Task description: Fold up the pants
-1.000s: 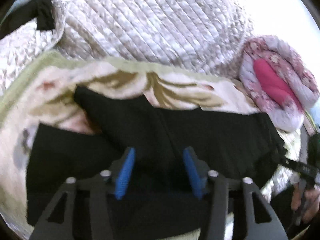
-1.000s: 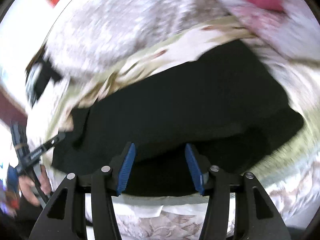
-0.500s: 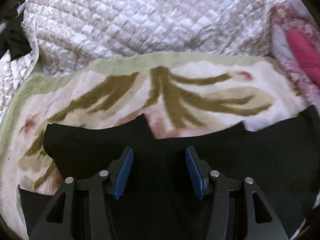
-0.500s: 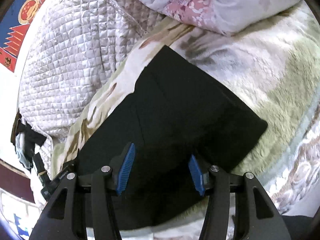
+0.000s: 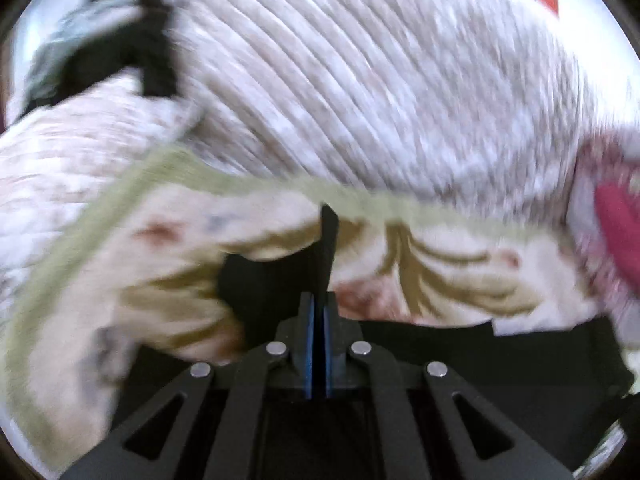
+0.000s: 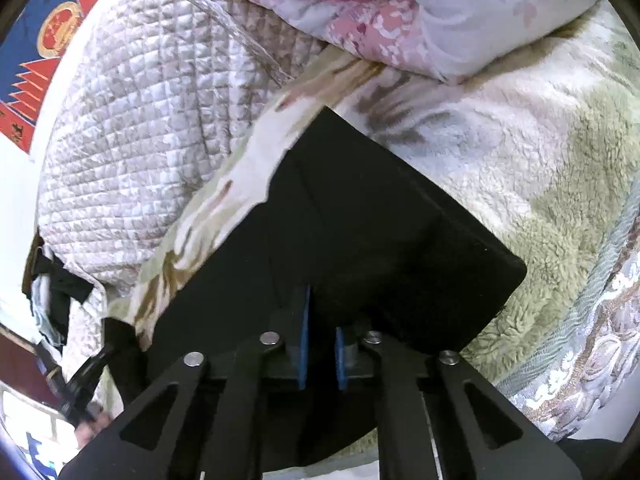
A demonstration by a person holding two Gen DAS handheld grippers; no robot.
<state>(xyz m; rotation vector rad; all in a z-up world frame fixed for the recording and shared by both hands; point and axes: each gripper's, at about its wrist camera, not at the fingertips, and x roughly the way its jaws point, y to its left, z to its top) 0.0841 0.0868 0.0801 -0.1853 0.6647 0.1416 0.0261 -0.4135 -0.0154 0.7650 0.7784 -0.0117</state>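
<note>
The black pants [image 6: 380,240] lie flat on a cream and olive floral blanket [image 6: 540,184] on a bed. In the left wrist view my left gripper [image 5: 319,304] is shut on an edge of the pants [image 5: 500,360], and a thin strip of black cloth sticks up from between the blue pads. That view is motion-blurred. In the right wrist view my right gripper [image 6: 320,320] is closed on the near edge of the pants, with a narrow gap between its blue pads filled by black cloth.
A quilted beige bedspread [image 5: 380,80] is heaped behind the blanket [image 5: 420,272]. A pink floral pillow [image 6: 400,12] lies at the far right end. The other gripper and hand [image 6: 80,392] show at the lower left of the right wrist view.
Both grippers have closed from wide open onto the pants' edge. The left gripper has moved, lifting a fold of cloth, and its view has swung and blurred.
</note>
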